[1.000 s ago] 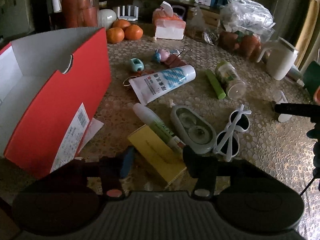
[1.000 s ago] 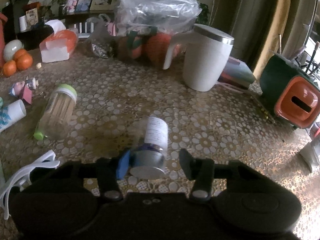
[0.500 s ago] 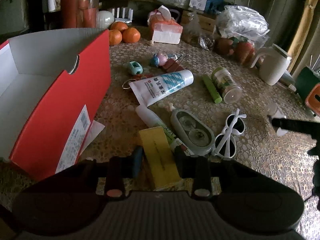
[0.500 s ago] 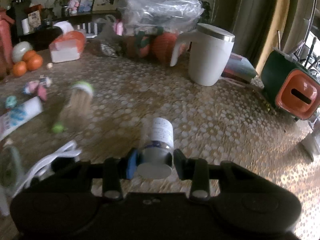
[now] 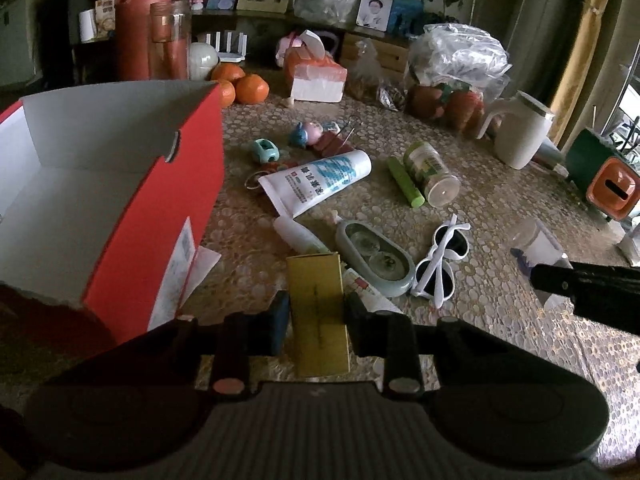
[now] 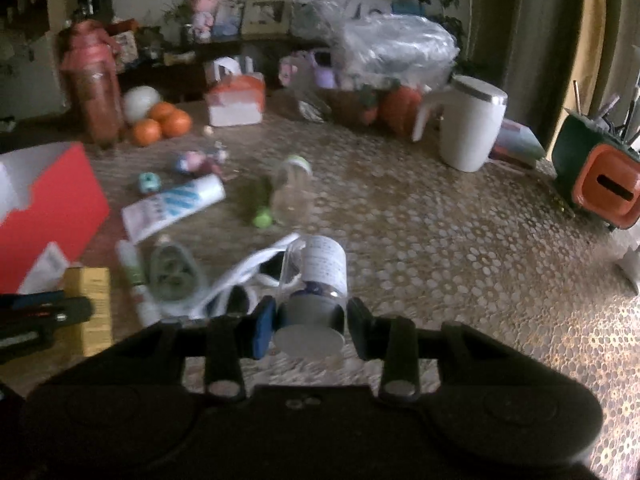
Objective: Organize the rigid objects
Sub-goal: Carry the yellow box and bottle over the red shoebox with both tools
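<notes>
Both grippers loaded over a cluttered table; open box at the left.

We record the red box point(image 5: 132, 216), open and white inside, filling the left of the left wrist view. The toothpaste tube point(image 5: 316, 186) lies at centre frame, the grey oval case point(image 5: 374, 258) and white sunglasses point(image 5: 440, 264) lower right of it. The left gripper point(image 5: 314, 320) is closing its jaws on the yellow carton point(image 5: 318, 312), pads against its sides. In the right wrist view, the right gripper point(image 6: 310, 322) clamps the small clear bottle point(image 6: 316, 280) at bottom centre.
</notes>
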A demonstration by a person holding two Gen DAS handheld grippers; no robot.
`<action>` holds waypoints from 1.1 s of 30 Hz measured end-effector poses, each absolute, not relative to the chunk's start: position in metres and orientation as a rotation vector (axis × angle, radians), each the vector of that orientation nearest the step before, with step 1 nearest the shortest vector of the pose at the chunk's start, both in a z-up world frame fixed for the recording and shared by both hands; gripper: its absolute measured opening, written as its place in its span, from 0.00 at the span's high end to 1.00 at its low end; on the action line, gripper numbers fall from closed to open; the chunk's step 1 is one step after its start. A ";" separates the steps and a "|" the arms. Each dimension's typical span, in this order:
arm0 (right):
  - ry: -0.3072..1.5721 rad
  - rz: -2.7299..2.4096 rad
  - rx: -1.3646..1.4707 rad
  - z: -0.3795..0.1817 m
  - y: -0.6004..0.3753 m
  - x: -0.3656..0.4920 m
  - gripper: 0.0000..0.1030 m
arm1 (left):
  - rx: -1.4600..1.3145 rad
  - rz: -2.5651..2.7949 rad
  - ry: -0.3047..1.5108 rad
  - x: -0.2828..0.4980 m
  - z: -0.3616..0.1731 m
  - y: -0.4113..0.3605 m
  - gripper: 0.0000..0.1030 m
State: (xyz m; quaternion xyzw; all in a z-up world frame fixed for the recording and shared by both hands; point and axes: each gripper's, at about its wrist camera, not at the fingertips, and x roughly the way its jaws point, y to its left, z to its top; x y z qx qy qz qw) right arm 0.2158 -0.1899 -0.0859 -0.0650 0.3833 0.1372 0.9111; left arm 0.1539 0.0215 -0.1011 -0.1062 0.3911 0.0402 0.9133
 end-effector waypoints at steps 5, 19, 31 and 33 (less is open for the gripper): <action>0.784 0.329 -0.152 -0.075 -0.173 0.189 0.63 | -0.223 0.060 0.785 0.141 -0.089 0.028 0.71; 0.736 0.451 -0.227 -0.026 -0.111 0.145 0.63 | -0.221 0.009 0.742 0.111 -0.016 0.061 0.71; 0.670 0.586 -0.262 0.020 -0.028 0.137 0.63 | -0.200 0.076 0.687 0.110 0.036 0.136 0.71; 0.668 0.608 -0.272 0.022 -0.012 0.138 0.63 | -0.199 0.100 0.690 0.111 0.039 0.153 0.71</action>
